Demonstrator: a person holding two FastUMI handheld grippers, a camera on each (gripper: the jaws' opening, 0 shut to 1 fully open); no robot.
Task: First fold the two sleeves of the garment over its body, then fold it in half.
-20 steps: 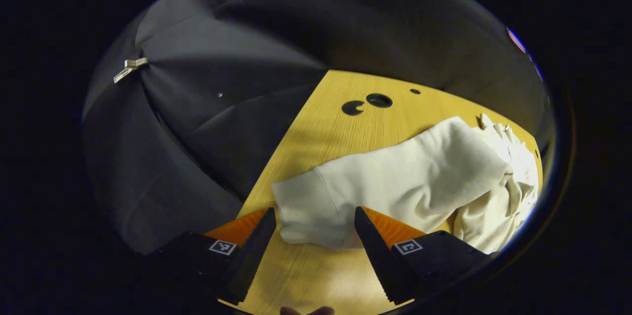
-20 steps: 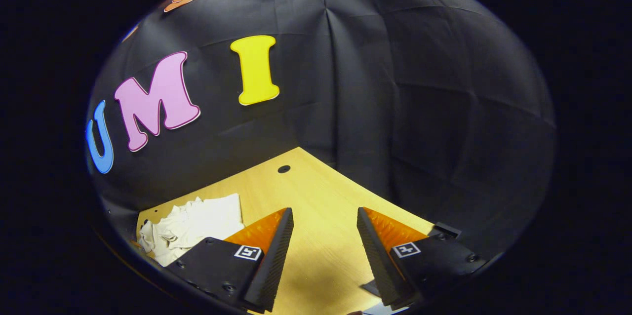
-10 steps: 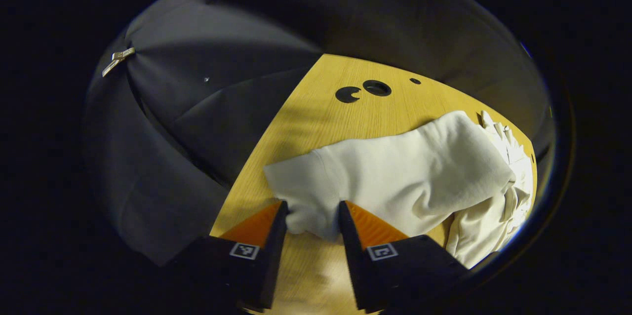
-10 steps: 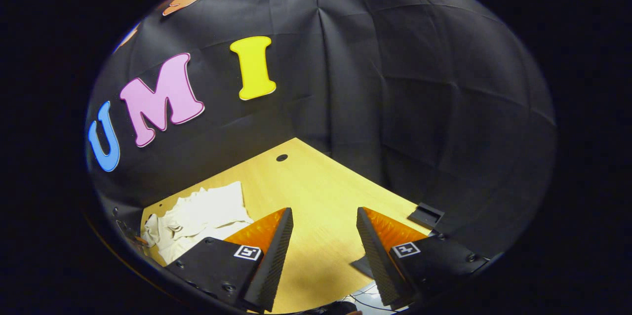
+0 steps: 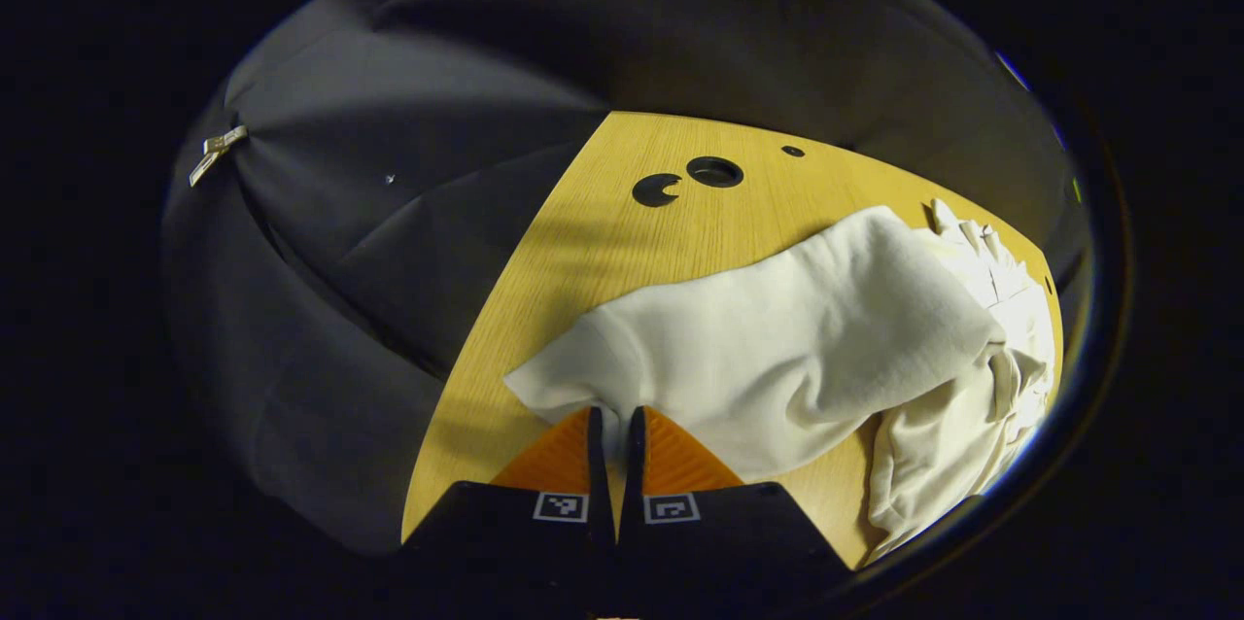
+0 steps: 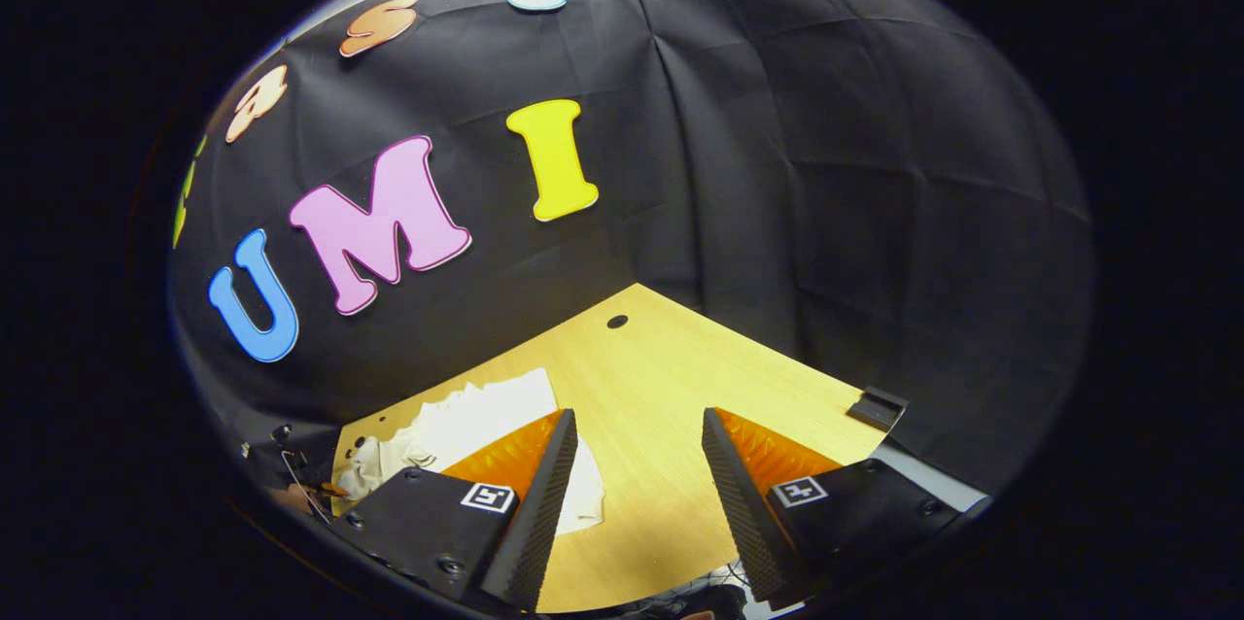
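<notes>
A cream-white garment (image 5: 797,338) lies crumpled on the wooden table (image 5: 622,241). One long sleeve reaches from the bunched body at the right toward me in the left gripper view. My left gripper (image 5: 614,421) is shut on the sleeve's cuff end, with cloth pinched between both fingers. In the right gripper view my right gripper (image 6: 637,426) stands open above the table with nothing between its fingers. Part of the garment (image 6: 476,421) shows behind its left finger.
Two round holes (image 5: 714,171) and a smaller one are cut in the table beyond the sleeve. Black cloth walls close the booth on both sides. A small dark block (image 6: 878,406) sits at the table's right edge in the right gripper view.
My left gripper moved onto the cuff and closed on it from wide open. The right gripper turned a little, so more of the garment shows at its left; it stayed open.
</notes>
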